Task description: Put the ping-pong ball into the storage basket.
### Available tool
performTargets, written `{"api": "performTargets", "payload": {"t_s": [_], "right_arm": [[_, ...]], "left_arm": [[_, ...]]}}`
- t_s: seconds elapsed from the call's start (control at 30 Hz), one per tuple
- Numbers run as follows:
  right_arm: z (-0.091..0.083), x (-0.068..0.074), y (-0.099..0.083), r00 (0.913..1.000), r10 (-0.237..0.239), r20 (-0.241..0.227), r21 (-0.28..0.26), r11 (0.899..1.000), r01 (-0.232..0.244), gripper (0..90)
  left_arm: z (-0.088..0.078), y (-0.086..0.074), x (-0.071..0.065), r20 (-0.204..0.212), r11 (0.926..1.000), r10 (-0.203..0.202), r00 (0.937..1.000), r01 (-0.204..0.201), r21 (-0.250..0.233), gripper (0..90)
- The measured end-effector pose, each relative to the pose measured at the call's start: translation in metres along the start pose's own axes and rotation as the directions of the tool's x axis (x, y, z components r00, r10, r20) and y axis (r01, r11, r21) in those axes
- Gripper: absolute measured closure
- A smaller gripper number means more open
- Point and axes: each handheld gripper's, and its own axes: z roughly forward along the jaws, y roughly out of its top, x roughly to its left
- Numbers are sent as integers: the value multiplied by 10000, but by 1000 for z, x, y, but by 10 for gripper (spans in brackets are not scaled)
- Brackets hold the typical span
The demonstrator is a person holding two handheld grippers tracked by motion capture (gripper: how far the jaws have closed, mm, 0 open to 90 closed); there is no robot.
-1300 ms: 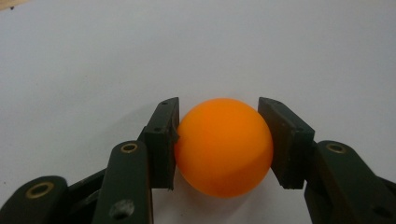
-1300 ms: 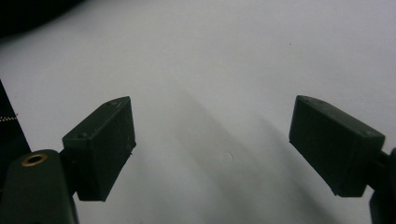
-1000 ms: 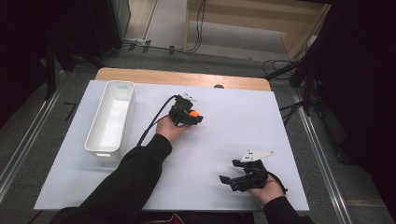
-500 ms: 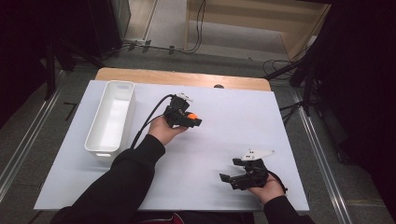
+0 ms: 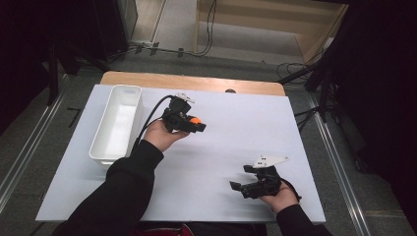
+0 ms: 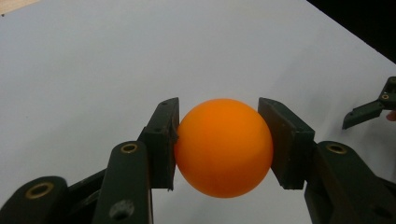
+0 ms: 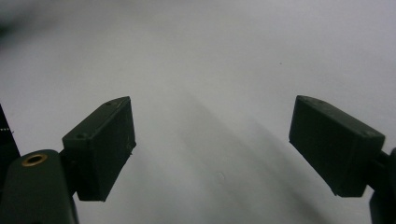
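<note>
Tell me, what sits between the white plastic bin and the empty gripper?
The left gripper, holding a round orange ball, sits between the bin and right gripper, per the high view.

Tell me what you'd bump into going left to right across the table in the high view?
White bin → left gripper squeezing the orange ball → right gripper, fingers open.

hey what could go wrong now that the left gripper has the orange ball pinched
1. The orange ball is round and smooth, and the left gripper holds it only at two small spots on its sides, so it could squirt out.
2. If it drops onto the flat white table, it may roll off an edge.
3. The white bin is narrow, so a release from above could miss or bounce out.
</note>
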Motion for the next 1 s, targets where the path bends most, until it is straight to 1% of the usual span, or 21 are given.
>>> {"api": "performTargets", "payload": {"t_s": [0.13, 0.17, 0.23, 0.3, 0.4, 0.43, 0.5, 0.6, 0.67, 0.7, 0.73, 0.77, 0.8, 0.83, 0.87, 0.97, 1.0], "right_arm": [[1, -1, -1, 10000, -17, -68, 8, 10000, 17, 131], [1, -1, -1, 10000, -14, -46, -11, 10000, 14, 132], [0, -1, -1, 10000, 27, -71, -48, 10000, -27, 131], [-1, -2, -2, 10000, -6, -94, -70, 10000, 5, 131], [-2, -2, -2, 10000, -7, -67, -133, 9999, 6, 132], [-2, -2, -2, 9999, -13, -107, -172, 9999, 11, 131], [-2, -2, -2, 9999, -26, -121, -170, 9999, 24, 131], [-2, -2, -1, 9999, -26, -107, -203, 9998, 23, 131], [-2, -1, -1, 9999, -70, -127, -189, 9998, 68, 131], [-2, -1, -1, 9998, -152, -148, -189, 9997, 149, 131], [-2, -1, -1, 9998, -112, -162, -152, 9998, 109, 132], [-2, -1, -1, 9998, -112, -162, -152, 9998, 109, 132], [-2, 0, 0, 9998, -70, -171, -149, 9999, 67, 131], [-2, 0, 0, 9998, -70, -171, -149, 9999, 67, 131], [-2, 0, 0, 9998, -131, -143, -165, 9998, 129, 131], [-2, 1, 0, 9998, -134, -147, -195, 9997, 132, 131], [-2, 1, 0, 9997, -165, -162, -217, 9996, 161, 131]], "left_arm": [[-6, 3, -2, 43, 10000, 54, 10000, -54, 40, 510], [-10, 4, -3, -50, 9999, 105, 9999, -104, 90, 510], [-12, 4, -2, -4, 10000, 70, 10000, -70, 52, 510], [-17, 3, 0, 55, 9999, 42, 10000, -43, 167, 510], [-20, 3, 1, 62, 9998, -56, 10000, 55, 189, 510], [-24, 3, 2, 58, 9996, -16, 10000, 14, 285, 510], [-25, 3, 2, 12, 9996, -20, 10000, 20, 280, 510], [-35, 3, 3, 11, 9995, 71, 10000, -72, 305, 509], [-37, 3, 3, 18, 9995, 52, 10000, -52, 322, 510], [-43, 4, 3, 19, 9994, 89, 10000, -90, 338, 509], [-43, 4, 3, 19, 9994, 89, 10000, -90, 338, 509], [-45, 4, 3, -8, 9993, 101, 9999, -100, 372, 509], [-49, 3, 3, -119, 9991, 127, 9998, -122, 407, 509], [-49, 3, 3, -119, 9991, 127, 9998, -122, 407, 509], [-53, 3, 4, -165, 9987, 199, 9997, -191, 462, 509], [-57, 3, 5, -127, 9989, 150, 9998, -145, 446, 509], [-62, 3, 6, -180, 9987, 173, 9997, -164, 476, 509]]}}
